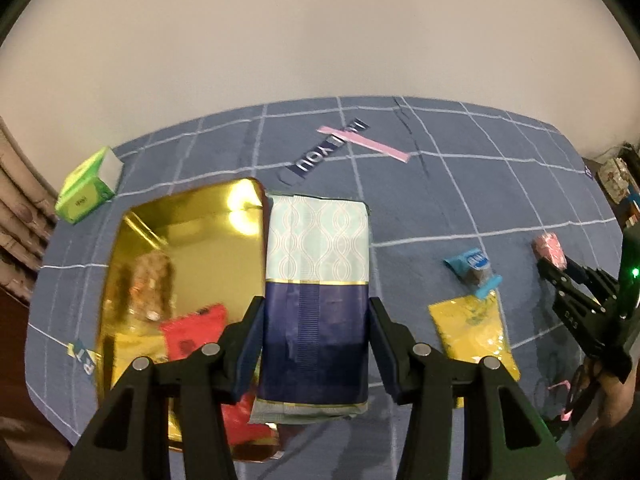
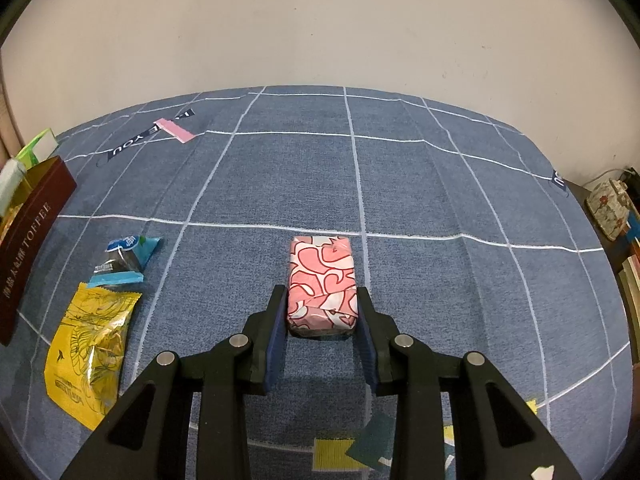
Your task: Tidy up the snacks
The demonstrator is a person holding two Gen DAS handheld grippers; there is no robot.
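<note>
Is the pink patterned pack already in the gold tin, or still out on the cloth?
Still out. The pink patterned pack lies flat on the blue cloth, between the right claw's open fingers, far from the gold tin.
</note>
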